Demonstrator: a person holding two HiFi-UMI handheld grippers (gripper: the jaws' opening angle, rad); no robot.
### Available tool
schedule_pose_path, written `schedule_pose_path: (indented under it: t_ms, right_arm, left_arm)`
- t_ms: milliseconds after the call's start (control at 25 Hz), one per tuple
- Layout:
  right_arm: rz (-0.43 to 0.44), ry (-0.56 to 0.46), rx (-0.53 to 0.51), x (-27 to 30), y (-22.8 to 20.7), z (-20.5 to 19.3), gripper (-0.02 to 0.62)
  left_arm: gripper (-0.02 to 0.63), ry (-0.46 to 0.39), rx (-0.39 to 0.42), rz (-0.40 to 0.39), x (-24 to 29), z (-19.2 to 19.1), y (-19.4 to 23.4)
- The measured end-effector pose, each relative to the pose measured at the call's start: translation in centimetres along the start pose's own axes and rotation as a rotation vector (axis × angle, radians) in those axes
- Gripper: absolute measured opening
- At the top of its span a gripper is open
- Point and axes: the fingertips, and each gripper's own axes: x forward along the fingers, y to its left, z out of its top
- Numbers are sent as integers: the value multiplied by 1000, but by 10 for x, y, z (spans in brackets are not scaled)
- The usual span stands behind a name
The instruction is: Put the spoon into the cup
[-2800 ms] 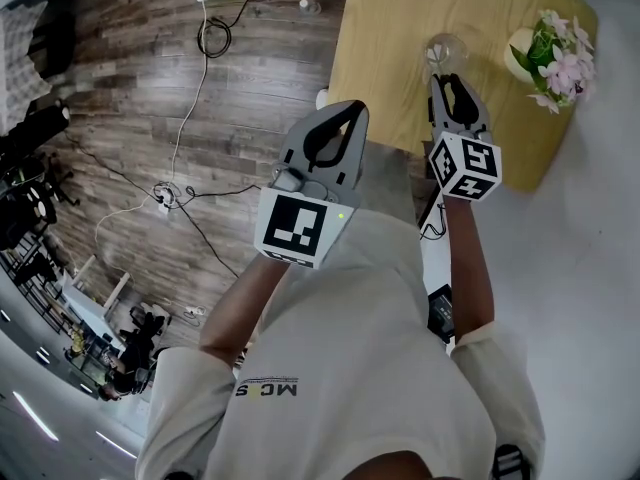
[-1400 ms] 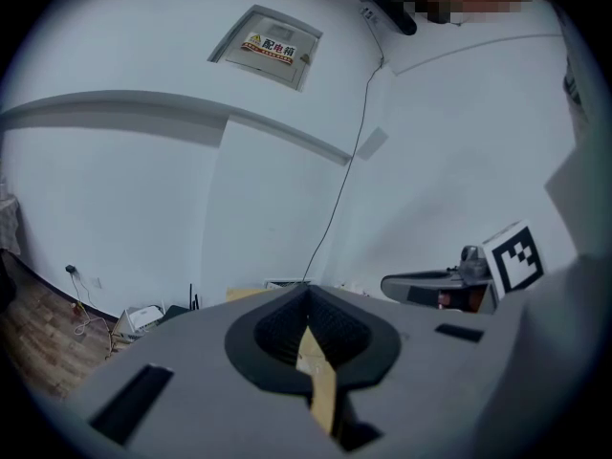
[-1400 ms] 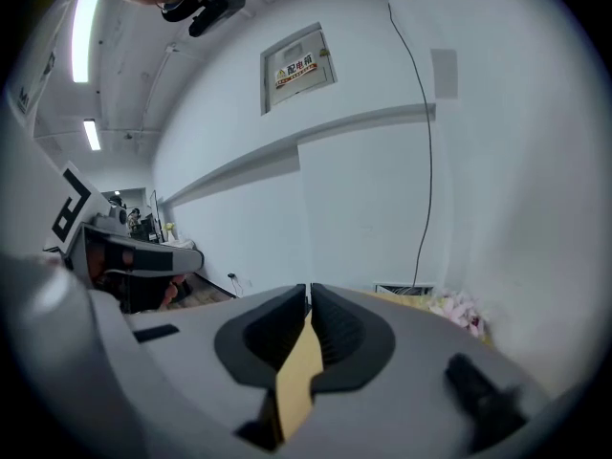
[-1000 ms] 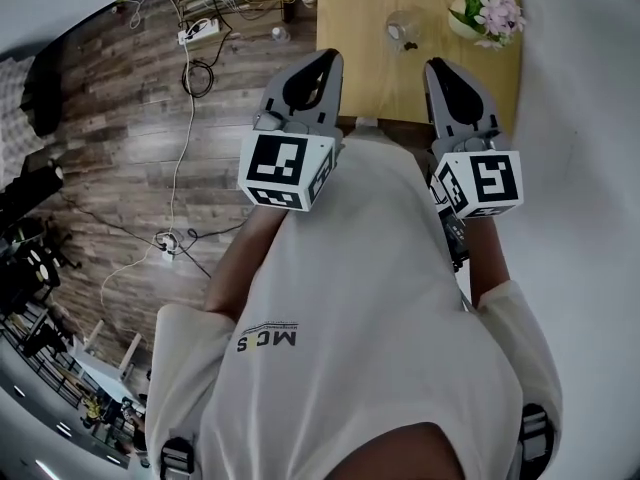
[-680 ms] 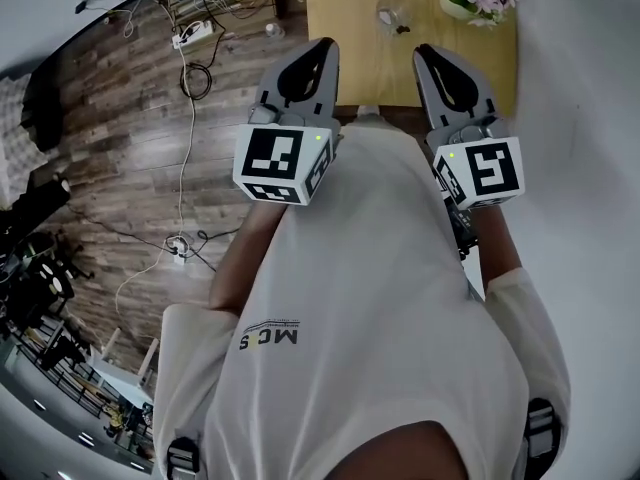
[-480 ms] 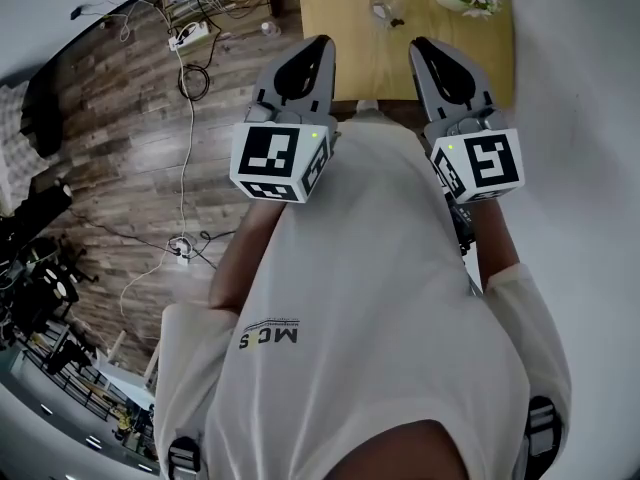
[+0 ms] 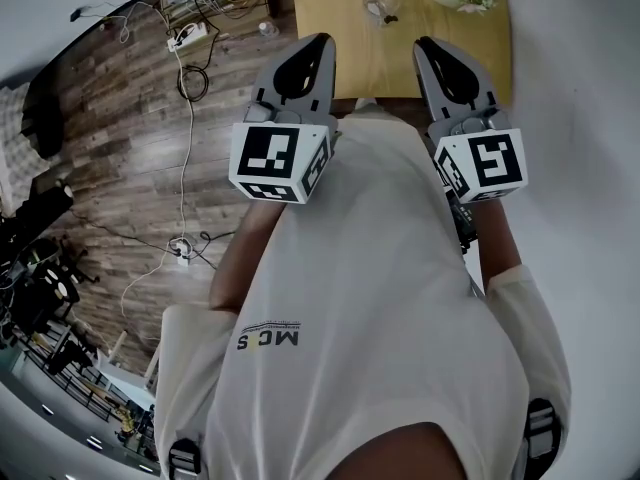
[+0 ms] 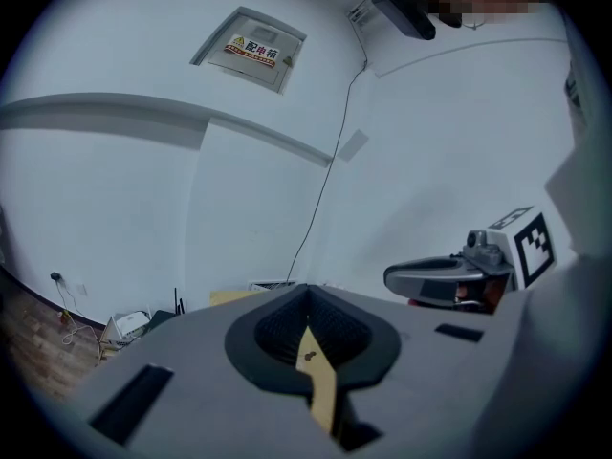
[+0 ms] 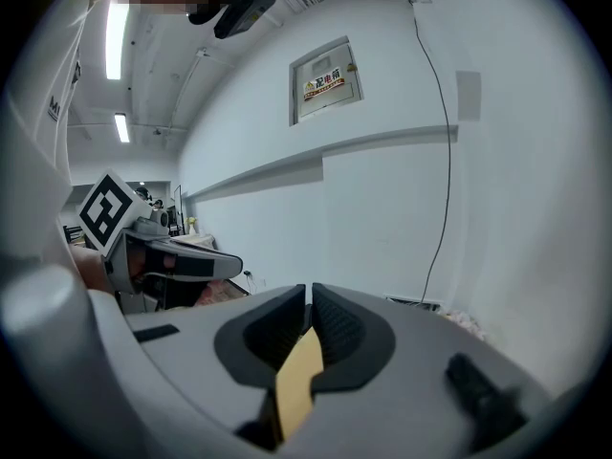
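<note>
Cup (image 7: 380, 1) stands upright on table (image 7: 330, 18).

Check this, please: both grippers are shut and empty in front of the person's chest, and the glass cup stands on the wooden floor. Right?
No. The glass cup stands on the wooden table, not the floor, as the head view shows. The left gripper and right gripper are indeed shut and empty in front of the chest.
</note>
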Motion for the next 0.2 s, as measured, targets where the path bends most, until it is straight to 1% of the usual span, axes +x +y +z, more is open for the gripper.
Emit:
schedule_pose_path:
  t_ms: [200]
  right_arm:
    - [-9,-3,18,-7,-12,-5,41]
  left_arm:
    - [11,14,1,0,5,-5,-13]
